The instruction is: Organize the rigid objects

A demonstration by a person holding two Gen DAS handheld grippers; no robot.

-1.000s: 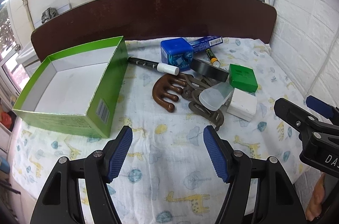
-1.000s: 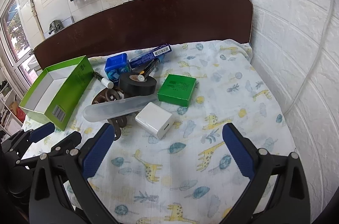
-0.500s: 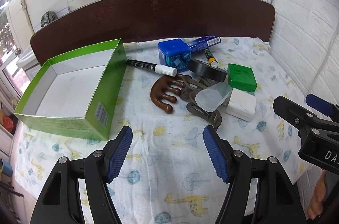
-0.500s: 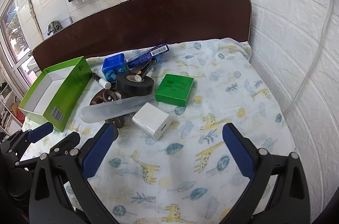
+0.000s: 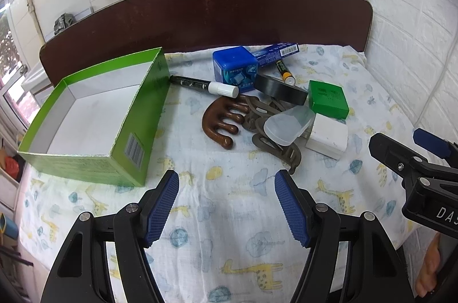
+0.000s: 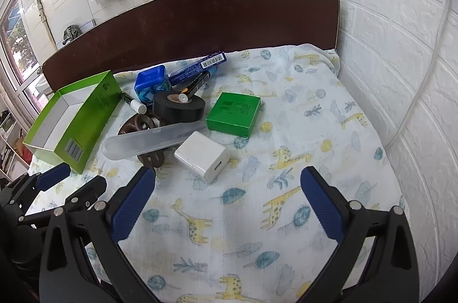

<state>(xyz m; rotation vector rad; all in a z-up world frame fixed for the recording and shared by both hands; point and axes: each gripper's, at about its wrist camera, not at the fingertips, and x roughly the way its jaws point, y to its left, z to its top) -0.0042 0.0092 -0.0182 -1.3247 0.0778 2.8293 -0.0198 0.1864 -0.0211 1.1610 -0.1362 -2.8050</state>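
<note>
Hiding under clear case (image 6: 154, 139): brown clips (image 5: 274, 142).

On the cloth lay one open green carton (image 5: 86, 114), one small green box (image 6: 233, 114), one blue cube box (image 5: 234, 69) and one long blue box (image 6: 197, 66). There were two markers (image 5: 203, 85) (image 6: 196, 86), one roll of black tape (image 6: 179, 108) and one white adapter (image 6: 201, 157). One clear case (image 6: 151, 139), one brown wooden massager (image 5: 220, 116) and one brown clip (image 5: 274, 142) completed the count.

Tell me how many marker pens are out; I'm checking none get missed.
2. One marker lies beside the green box; the other marker rests on the tape roll. More may hide in the pile.
</note>
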